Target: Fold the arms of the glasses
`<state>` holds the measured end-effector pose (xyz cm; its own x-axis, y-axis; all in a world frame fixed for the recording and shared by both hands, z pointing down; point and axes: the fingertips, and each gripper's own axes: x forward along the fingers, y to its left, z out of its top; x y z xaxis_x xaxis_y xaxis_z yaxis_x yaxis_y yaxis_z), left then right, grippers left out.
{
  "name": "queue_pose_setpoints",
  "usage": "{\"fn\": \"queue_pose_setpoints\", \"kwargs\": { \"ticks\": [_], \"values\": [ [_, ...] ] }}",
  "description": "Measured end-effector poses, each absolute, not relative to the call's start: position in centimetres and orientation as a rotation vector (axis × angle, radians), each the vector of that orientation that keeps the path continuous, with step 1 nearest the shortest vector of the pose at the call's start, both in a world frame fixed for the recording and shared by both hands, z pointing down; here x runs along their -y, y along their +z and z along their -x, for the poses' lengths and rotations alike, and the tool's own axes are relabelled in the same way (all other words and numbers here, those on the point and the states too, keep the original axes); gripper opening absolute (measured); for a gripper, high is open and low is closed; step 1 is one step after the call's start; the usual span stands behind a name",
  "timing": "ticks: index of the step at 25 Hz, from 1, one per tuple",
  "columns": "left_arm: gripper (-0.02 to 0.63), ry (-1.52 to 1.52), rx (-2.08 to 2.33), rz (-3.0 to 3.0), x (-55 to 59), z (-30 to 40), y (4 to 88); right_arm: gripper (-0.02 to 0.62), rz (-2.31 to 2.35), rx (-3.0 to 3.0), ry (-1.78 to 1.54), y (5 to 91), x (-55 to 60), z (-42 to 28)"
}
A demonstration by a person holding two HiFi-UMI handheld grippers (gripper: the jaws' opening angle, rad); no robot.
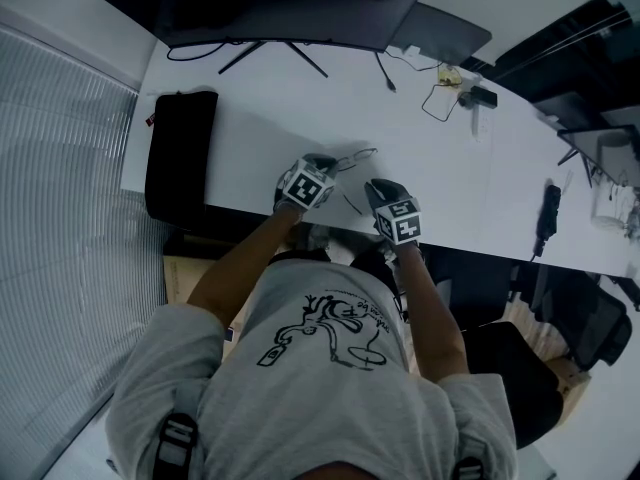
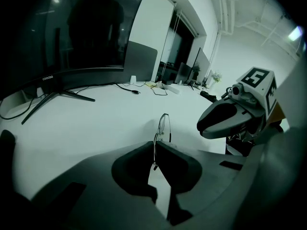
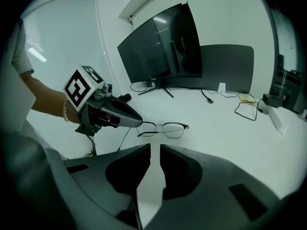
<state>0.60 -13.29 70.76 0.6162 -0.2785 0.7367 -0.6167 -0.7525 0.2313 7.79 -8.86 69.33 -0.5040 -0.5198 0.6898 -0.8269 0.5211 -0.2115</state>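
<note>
Office interior. A long white bench (image 1: 250,148) runs across the room. It carries a wide dark monitor (image 1: 290,3) on a splayed stand (image 1: 272,56), a grey panel (image 1: 448,30) just beside it, loose cables (image 1: 440,100) and a black pouch (image 1: 181,153) at its left end. Ribbed window blinds (image 1: 60,228) line the left side. A black office chair (image 1: 590,323) stands at right. Pale wood floor (image 1: 190,273) shows below the bench edge. Walls and ceiling are white, with a glazed partition (image 2: 184,47) beyond the bench and a lit ceiling lamp (image 2: 296,32).
</note>
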Motion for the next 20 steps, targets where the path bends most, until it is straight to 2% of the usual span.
{"fn": "queue_pose_setpoints", "kwargs": {
  "ticks": [6, 20],
  "values": [
    [0.034, 0.982, 0.734, -2.402, 13.5, -0.7, 70.6, 0.202, -1.007, 2.227, 0.717, 69.0, 6.1, -6.0],
    [0.034, 1.007, 0.742, -2.451, 13.5, -1.2, 70.8, 0.333, -1.028, 2.116, 0.678, 73.2, 3.6, -5.4]
  ]
}}
